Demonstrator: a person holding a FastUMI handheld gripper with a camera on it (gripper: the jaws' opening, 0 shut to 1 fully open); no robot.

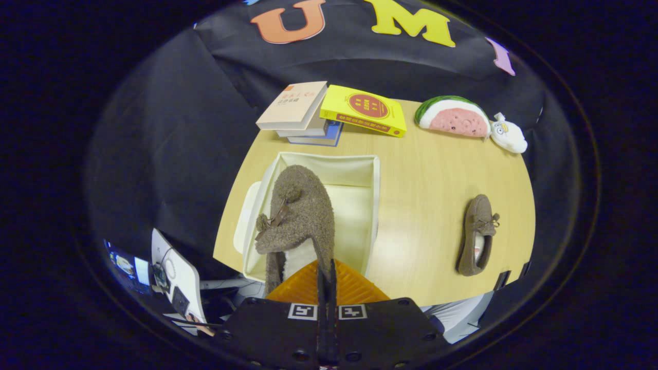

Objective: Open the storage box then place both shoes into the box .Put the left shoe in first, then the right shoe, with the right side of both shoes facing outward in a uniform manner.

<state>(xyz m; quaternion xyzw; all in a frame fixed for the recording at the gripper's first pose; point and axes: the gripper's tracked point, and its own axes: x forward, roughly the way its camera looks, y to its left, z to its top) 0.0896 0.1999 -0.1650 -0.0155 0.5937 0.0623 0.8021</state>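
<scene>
While the claw (327,277) pinches one fuzzy shoe (298,216) by its rim above the open box (374,205), the other shoe (477,235) lies on the worktop (426,169).

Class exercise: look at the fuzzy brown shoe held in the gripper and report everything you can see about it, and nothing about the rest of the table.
The brown shoe is a moccasin-style slipper of curly, fleecy-looking fabric with a pale lining showing at its opening. A thin brown lace with a small pompom hangs on its upper. It hangs tilted, toe pointing away from the camera, over the open cream storage box. The gripper is closed on the edge of its heel opening, both fingers pinching the fabric. Whether its toe touches the box floor cannot be told.
</scene>
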